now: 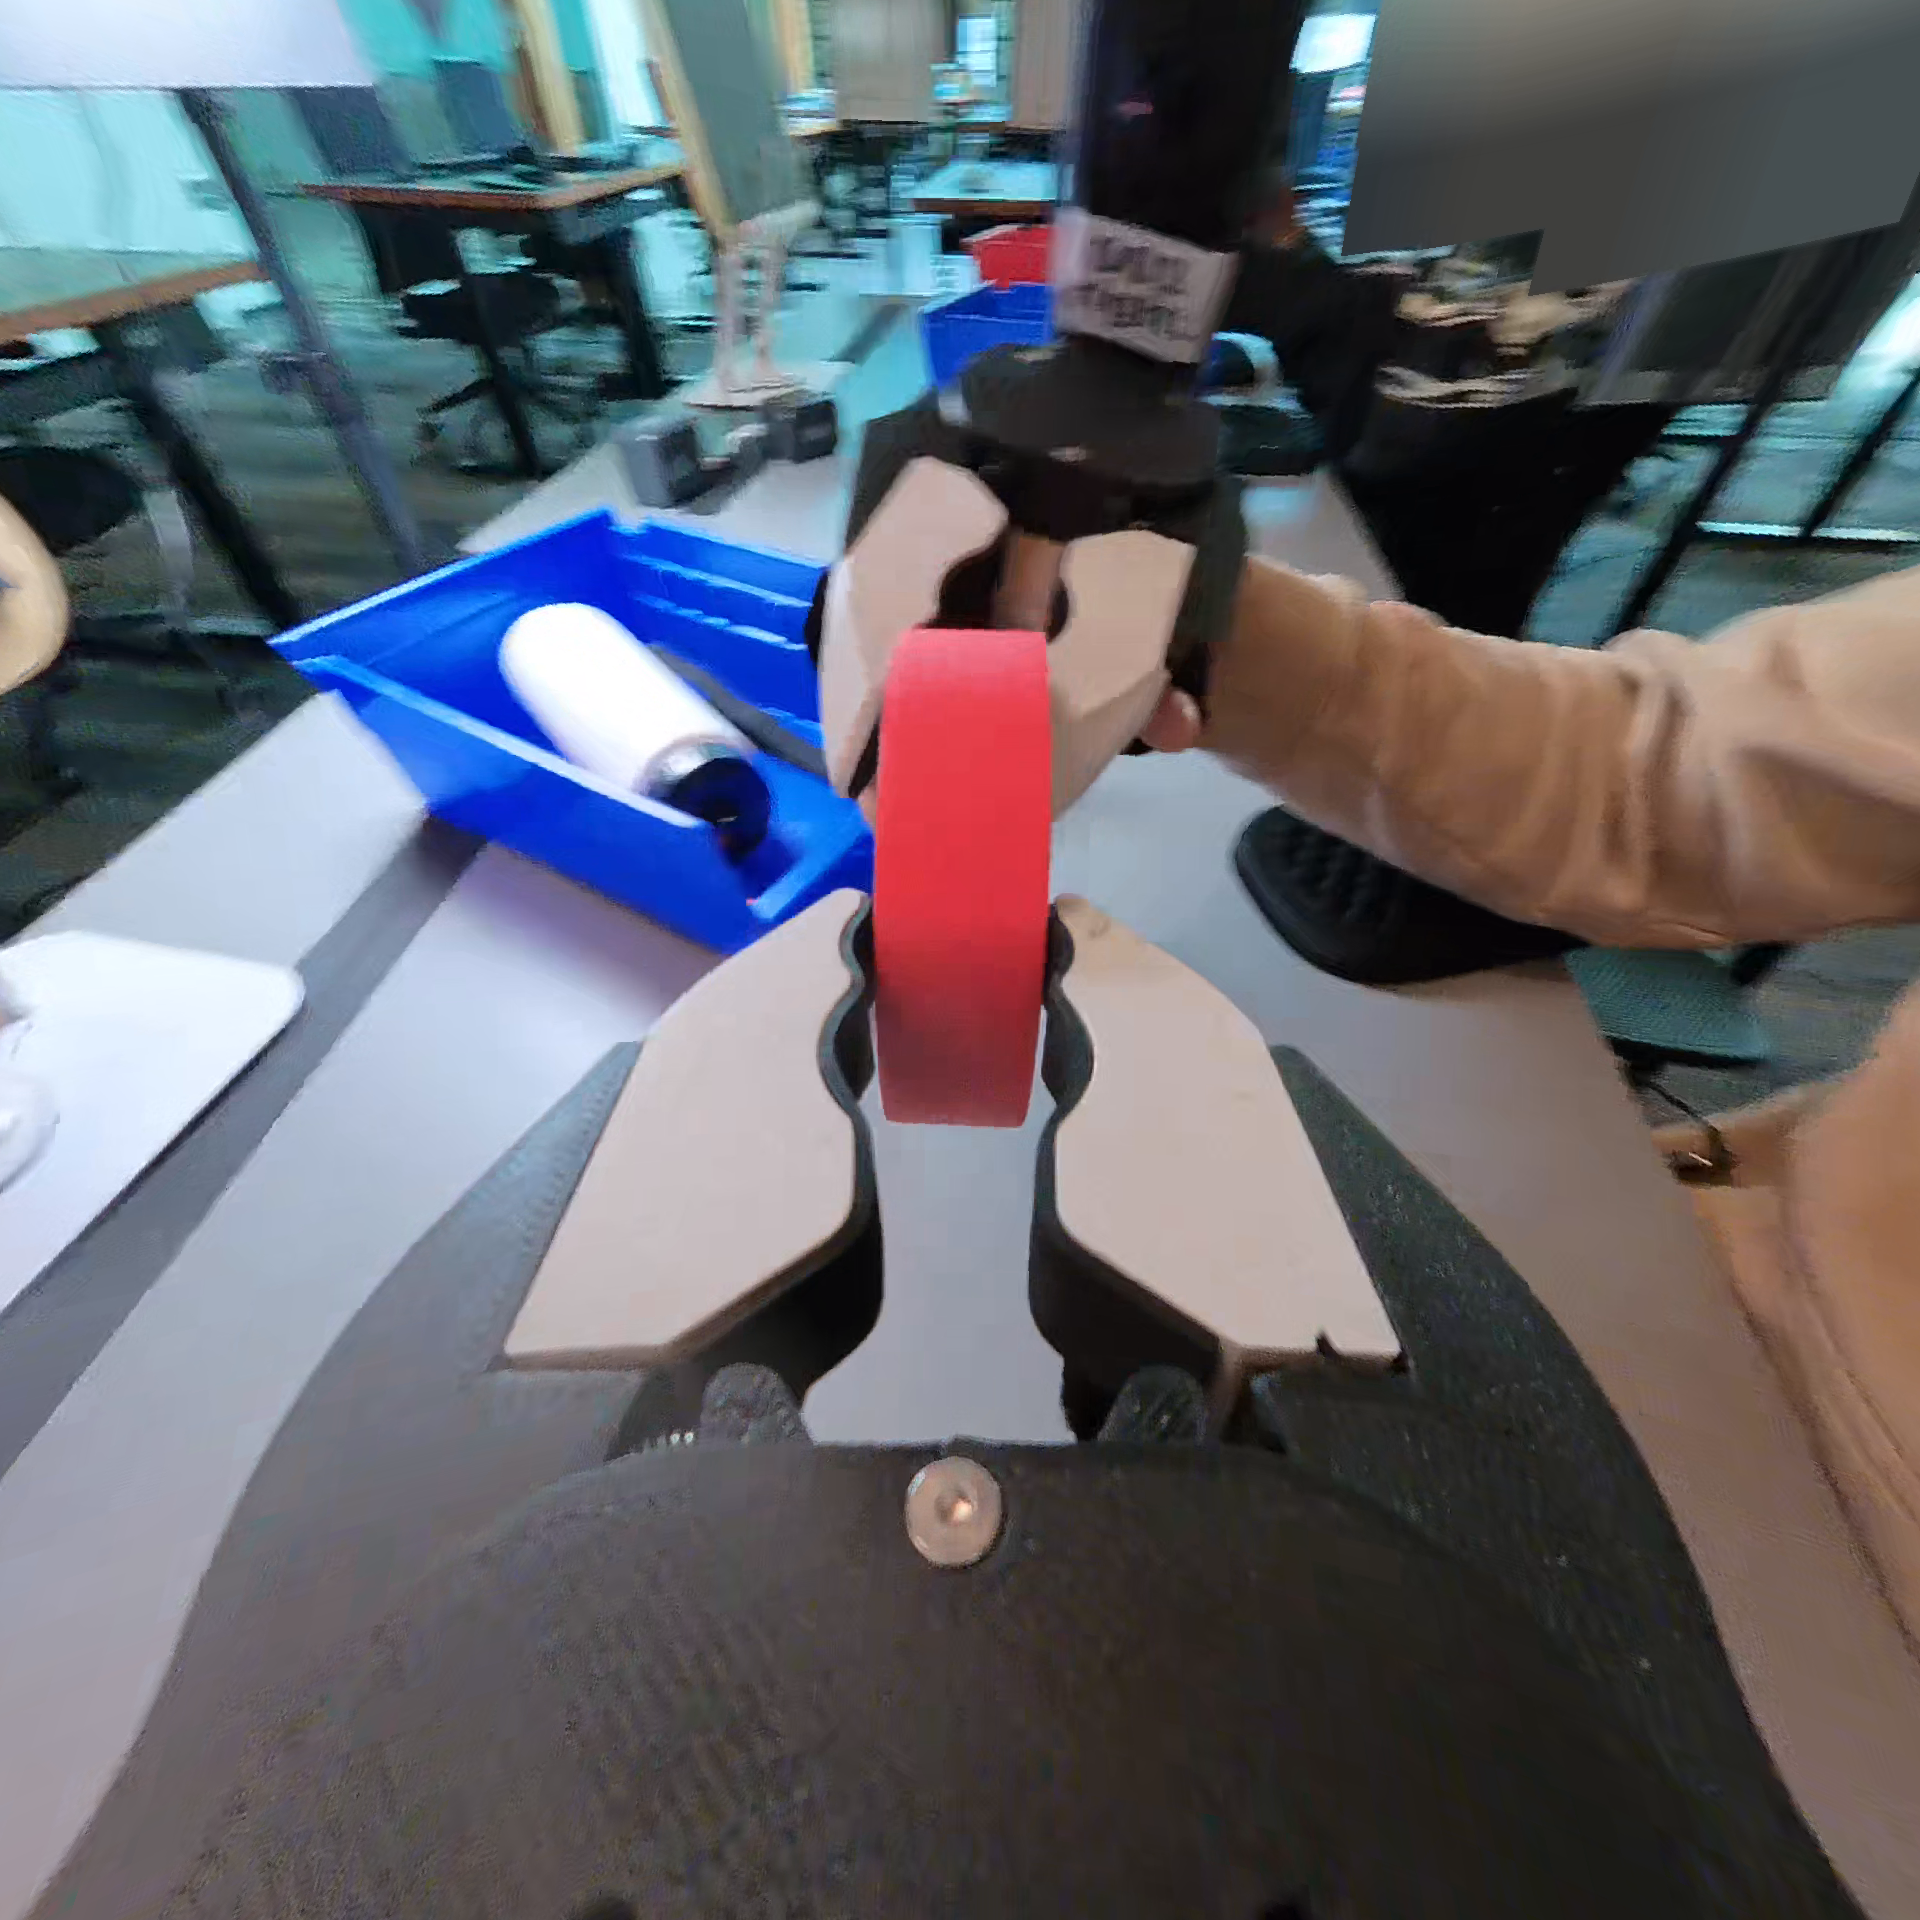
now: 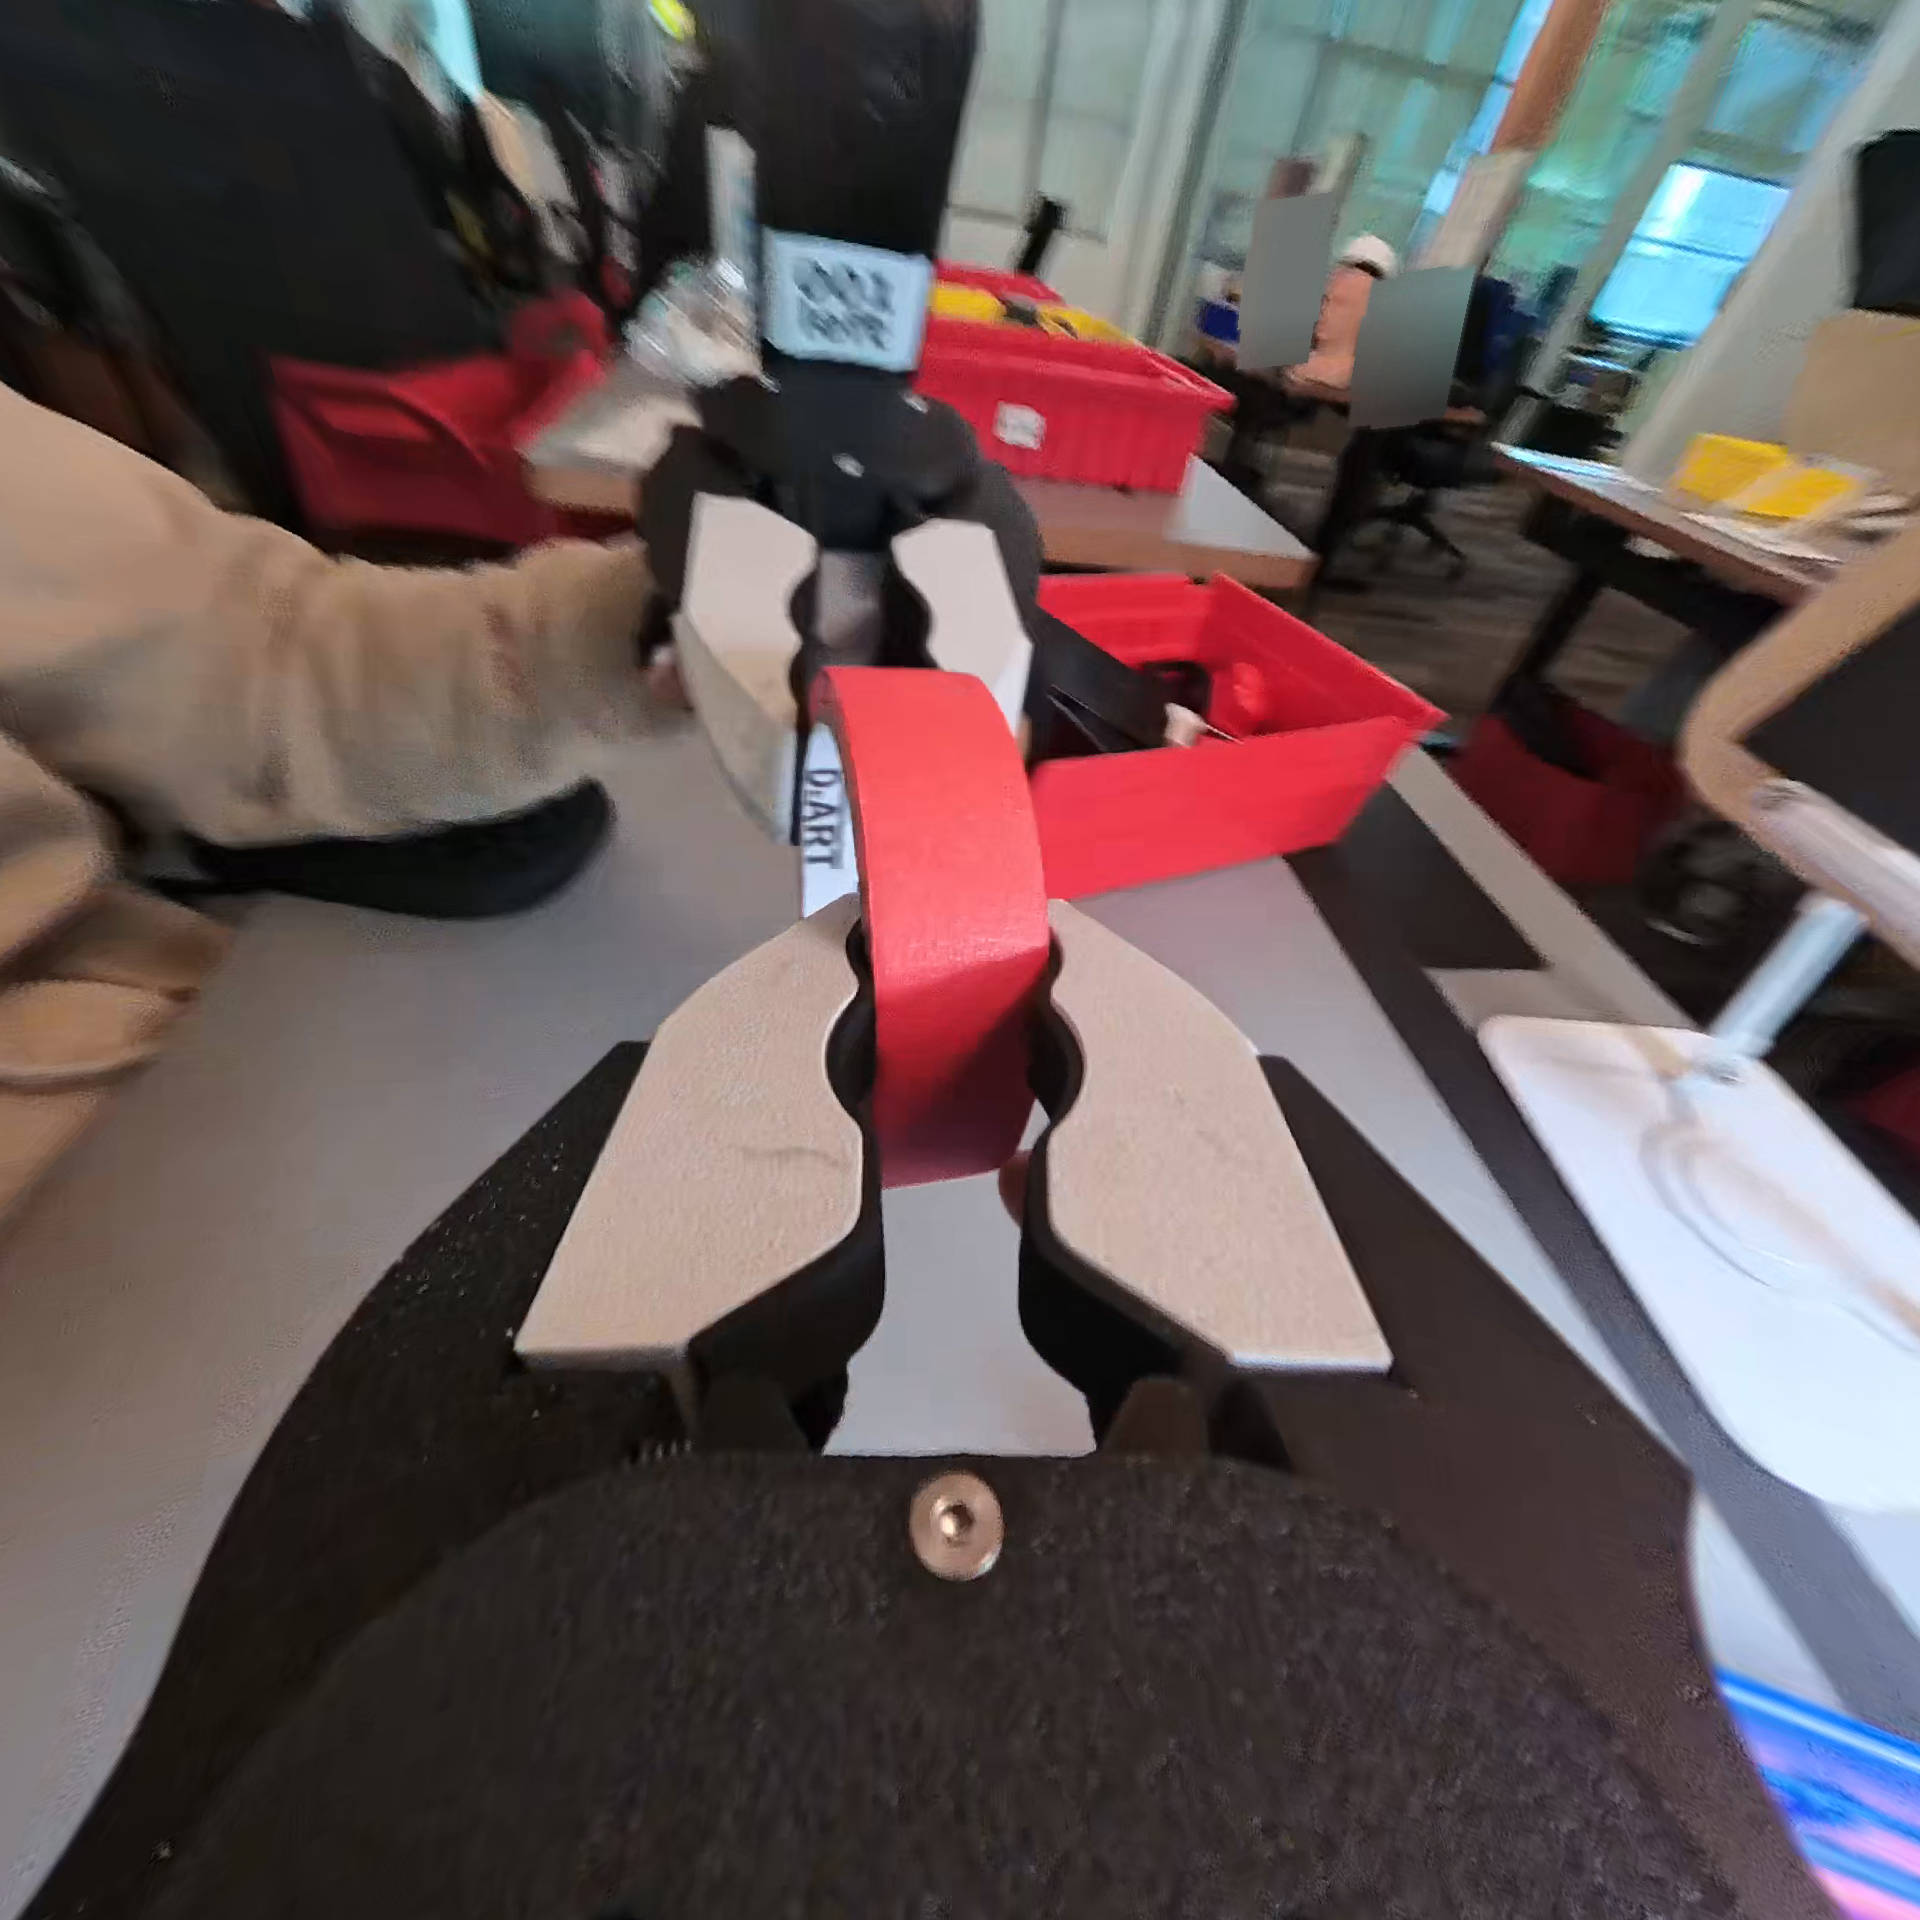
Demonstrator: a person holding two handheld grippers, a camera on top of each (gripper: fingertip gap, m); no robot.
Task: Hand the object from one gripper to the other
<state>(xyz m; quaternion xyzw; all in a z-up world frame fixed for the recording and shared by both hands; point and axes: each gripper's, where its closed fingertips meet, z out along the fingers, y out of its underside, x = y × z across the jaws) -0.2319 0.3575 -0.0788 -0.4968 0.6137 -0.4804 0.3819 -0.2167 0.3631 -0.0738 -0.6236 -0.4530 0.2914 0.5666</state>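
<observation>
A red tape roll (image 1: 961,831) stands on edge in the air above the grey table (image 1: 260,1403), held between both grippers. My left gripper (image 1: 961,914) is shut on its near rim, with both pads touching its sides. My right gripper (image 1: 966,769) faces it from the far side, with its fingers around the far rim. In the right wrist view my right gripper (image 2: 956,914) is shut on the roll (image 2: 935,883), whose white inner core shows. The left gripper (image 2: 894,748) stands opposite at the roll's far end.
A blue bin (image 1: 582,821) holding a white cylinder with a dark cap (image 1: 613,696) sits left of the roll. A red bin (image 2: 1195,810) sits on the other side. A white flat stand base (image 2: 1714,1195) and a black pad (image 1: 1371,914) lie on the table. A beige sleeve (image 1: 1558,748) reaches in. Both grippers' tips are close together, under 4 cm apart.
</observation>
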